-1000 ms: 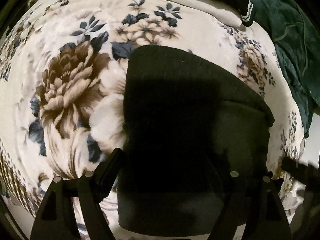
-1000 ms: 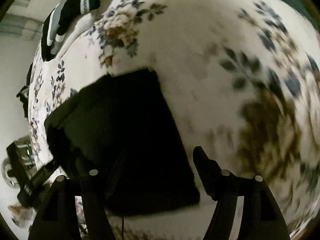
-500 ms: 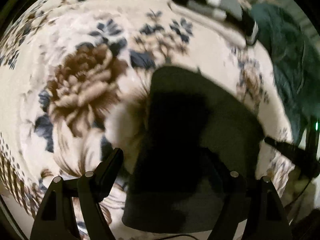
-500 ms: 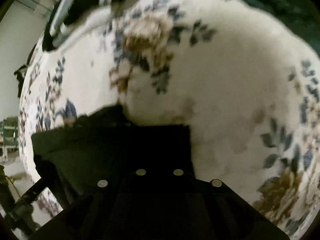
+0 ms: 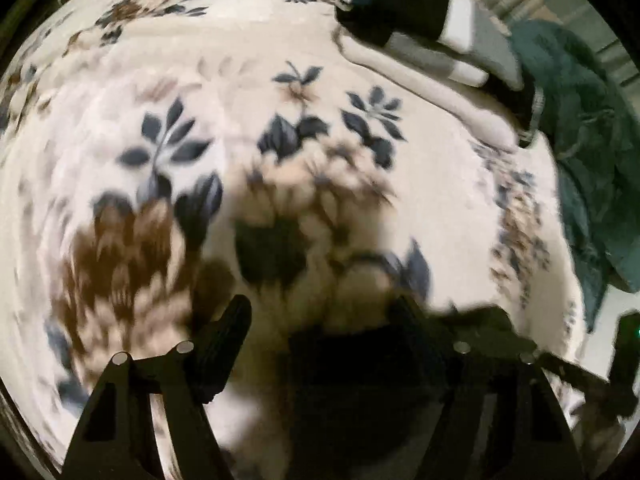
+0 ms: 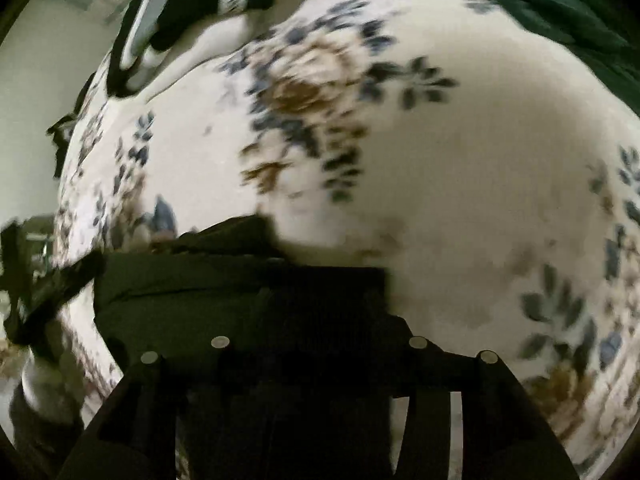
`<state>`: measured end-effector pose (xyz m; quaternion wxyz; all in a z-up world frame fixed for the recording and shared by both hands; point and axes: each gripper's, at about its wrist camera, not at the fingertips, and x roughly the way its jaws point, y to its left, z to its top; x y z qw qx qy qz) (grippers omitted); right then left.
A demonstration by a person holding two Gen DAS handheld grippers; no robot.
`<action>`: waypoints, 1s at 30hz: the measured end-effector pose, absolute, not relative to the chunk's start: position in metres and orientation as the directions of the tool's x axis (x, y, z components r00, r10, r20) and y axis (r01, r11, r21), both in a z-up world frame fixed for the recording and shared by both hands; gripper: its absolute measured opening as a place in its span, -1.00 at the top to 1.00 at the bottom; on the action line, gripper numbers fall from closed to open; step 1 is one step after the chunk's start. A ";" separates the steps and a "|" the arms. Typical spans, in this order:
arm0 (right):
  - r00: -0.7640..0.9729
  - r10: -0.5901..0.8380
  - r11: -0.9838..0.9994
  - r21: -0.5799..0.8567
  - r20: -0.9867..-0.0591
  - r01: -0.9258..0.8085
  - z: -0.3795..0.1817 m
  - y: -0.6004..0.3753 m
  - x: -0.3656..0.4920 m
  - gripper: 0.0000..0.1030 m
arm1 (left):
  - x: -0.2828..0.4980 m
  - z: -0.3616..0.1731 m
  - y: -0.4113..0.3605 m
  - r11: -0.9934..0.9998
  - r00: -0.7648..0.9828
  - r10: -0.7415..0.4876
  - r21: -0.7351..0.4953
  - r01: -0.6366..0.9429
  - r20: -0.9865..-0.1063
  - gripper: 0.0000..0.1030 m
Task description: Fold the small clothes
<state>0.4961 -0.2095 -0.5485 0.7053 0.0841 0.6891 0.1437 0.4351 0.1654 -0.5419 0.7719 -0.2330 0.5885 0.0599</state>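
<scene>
A small dark garment (image 5: 360, 384) lies on the floral blanket (image 5: 208, 80), low in the blurred left wrist view. My left gripper (image 5: 320, 314) hangs over its far edge with jaws closing. The left finger (image 5: 234, 320) stands clear of the cloth, over bare blanket. In the right wrist view the garment (image 6: 192, 280) lies folded and fills the lower middle. My right gripper (image 6: 324, 292) sits right on it, jaws opening, with dark cloth between and under the fingers. The fingertips are hard to make out against the cloth.
A folded stack with black, white and grey stripes (image 5: 432, 28) (image 6: 188, 16) rests at the blanket's far side. A crumpled green blanket (image 5: 592, 168) (image 6: 560, 12) lies beside it. The blanket's edge (image 6: 76, 184) drops off at the left, with dark gear beyond.
The left gripper has slid across the blanket toward the striped stack, so the garment sits lower in its view. The right gripper shut on the garment's edge, then spread its jaws again.
</scene>
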 end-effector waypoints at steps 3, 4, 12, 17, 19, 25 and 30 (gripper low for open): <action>0.000 0.294 0.946 0.290 -0.956 -0.144 -0.554 -0.190 0.496 0.07 | 0.452 -0.552 0.176 0.861 0.274 -0.199 -0.301 -0.410 -0.941 -0.37; 0.005 0.269 0.951 0.265 -0.963 -0.159 -0.556 -0.185 0.497 0.06 | 0.451 -0.550 0.179 0.851 0.281 -0.212 -0.319 -0.418 -0.936 -0.37; 0.042 0.178 0.926 0.153 -0.983 -0.345 -0.566 -0.158 0.505 0.06 | 0.388 -0.525 0.162 0.826 0.285 -0.364 -0.449 -0.341 -0.887 -0.37; 0.024 0.193 0.952 0.181 -0.981 -0.246 -0.569 -0.175 0.514 0.06 | 0.391 -0.556 0.154 0.789 0.306 -0.387 -0.484 -0.378 -0.870 0.49; 0.007 0.202 0.966 0.199 -0.979 -0.163 -0.568 -0.193 0.514 0.06 | 0.397 -0.560 0.159 0.746 0.333 -0.411 -0.523 -0.413 -0.849 0.52; -0.119 0.363 0.931 0.356 -0.924 0.075 -0.595 -0.243 0.494 0.06 | 0.406 -0.565 0.167 0.757 0.328 -0.413 -0.521 -0.395 -0.850 0.55; -0.165 0.431 0.899 0.407 -0.887 0.158 -0.608 -0.257 0.472 0.06 | 0.404 -0.551 0.166 0.789 0.276 -0.404 -0.485 -0.377 -0.872 0.44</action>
